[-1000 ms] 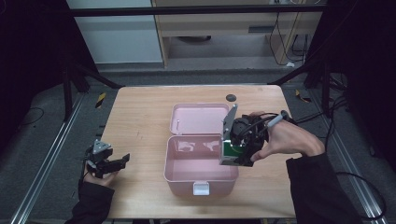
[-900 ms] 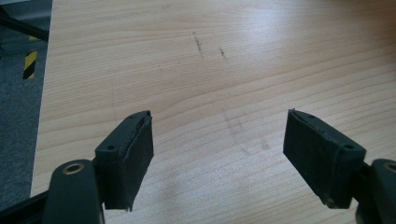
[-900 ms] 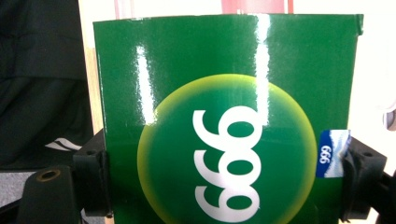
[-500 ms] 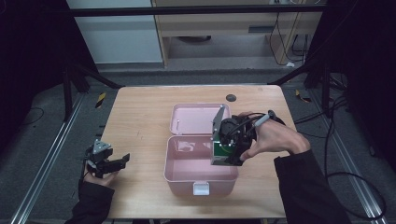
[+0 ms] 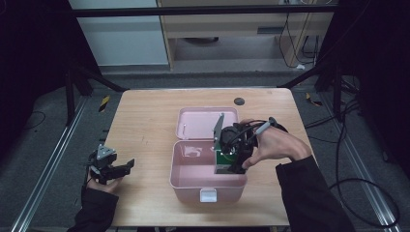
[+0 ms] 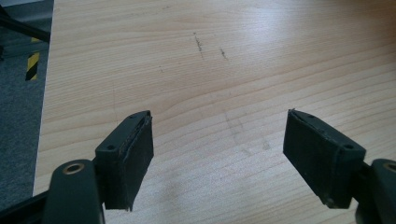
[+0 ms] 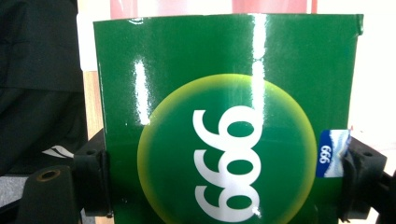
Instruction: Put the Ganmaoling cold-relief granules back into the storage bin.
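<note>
right gripper (image 5: pixel 231 162) is being held over the near compartment of the pink box (image 5: pixel 193 181), and a green carton (image 5: pixel 223 159) is being clenched between its two black jaws. in the right gripper view the carton (image 7: pixel 224 116) is being pressed from both sides, one jaw against each narrow edge, with its glossy front being turned towards the camera. in the high view the carton is being kept at the right end of the box's open tray, low inside its rim; whether it is touching the bottom cannot be told. the box's raised lid (image 5: pixel 205 123) is being seen on the far side, lying back on the table (image 5: pixel 145 121).

a yellow-rimmed green disc is being shown on the carton's front, and white figures are being read on it as "666" or "999", depending on which way up the carton is taken to be. the same figures are being repeated in small white print on a blue tab (image 7: pixel 329 154) at the carton's right edge.

left gripper (image 5: pixel 116 169) is being rested near the near left corner of the table, well apart from the box. in the left gripper view (image 6: pixel 219 158) its jaws are being held wide apart with bare wood between them.
</note>
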`<action>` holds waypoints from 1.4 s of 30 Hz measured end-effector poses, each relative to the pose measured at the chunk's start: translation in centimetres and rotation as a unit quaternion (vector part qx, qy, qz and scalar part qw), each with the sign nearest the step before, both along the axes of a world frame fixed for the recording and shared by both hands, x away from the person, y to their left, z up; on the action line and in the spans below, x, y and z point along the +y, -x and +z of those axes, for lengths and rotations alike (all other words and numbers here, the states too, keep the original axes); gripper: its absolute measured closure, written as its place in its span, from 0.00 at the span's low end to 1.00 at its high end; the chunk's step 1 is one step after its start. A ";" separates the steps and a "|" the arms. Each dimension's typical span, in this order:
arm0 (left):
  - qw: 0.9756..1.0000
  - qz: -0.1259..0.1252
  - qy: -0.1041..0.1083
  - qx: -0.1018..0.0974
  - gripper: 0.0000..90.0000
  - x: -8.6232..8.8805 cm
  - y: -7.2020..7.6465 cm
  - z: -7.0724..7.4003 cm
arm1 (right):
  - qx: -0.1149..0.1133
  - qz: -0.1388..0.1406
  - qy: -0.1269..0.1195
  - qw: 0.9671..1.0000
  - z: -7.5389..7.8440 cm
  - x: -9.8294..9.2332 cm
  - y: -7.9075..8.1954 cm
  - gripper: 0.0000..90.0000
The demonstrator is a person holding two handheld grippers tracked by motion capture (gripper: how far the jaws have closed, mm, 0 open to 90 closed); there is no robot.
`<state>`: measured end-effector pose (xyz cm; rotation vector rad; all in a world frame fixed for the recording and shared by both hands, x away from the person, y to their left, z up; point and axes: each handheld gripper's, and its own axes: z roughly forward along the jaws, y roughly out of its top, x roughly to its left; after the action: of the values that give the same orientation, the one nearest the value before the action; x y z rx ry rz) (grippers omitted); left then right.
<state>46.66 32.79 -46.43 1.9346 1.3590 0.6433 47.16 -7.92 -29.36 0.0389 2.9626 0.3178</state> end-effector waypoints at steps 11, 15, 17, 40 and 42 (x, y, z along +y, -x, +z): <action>1.000 0.001 0.000 0.000 0.26 0.0 0.0 0.0 | 0.012 0.001 0.007 1.000 -1.4 0.2 -0.2 0.18; 1.000 0.000 0.000 0.000 0.26 0.0 0.0 0.0 | 0.019 0.001 -0.006 1.000 -1.8 0.1 -0.4 0.18; 1.000 0.001 0.001 0.000 0.26 0.0 0.0 0.0 | 0.023 0.000 -0.005 1.000 -2.2 0.1 -0.4 0.18; 1.000 0.001 0.000 0.000 0.26 0.1 0.0 0.0 | 0.044 0.000 0.007 0.999 -5.5 0.0 -1.3 0.18; 1.000 0.001 -0.001 0.000 0.26 0.1 0.0 0.0 | 0.044 -0.003 0.007 0.999 -5.7 0.1 -1.4 0.18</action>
<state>46.71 32.88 -46.45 1.9343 1.3610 0.6454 48.54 -7.86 -35.11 0.0620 3.0508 0.3008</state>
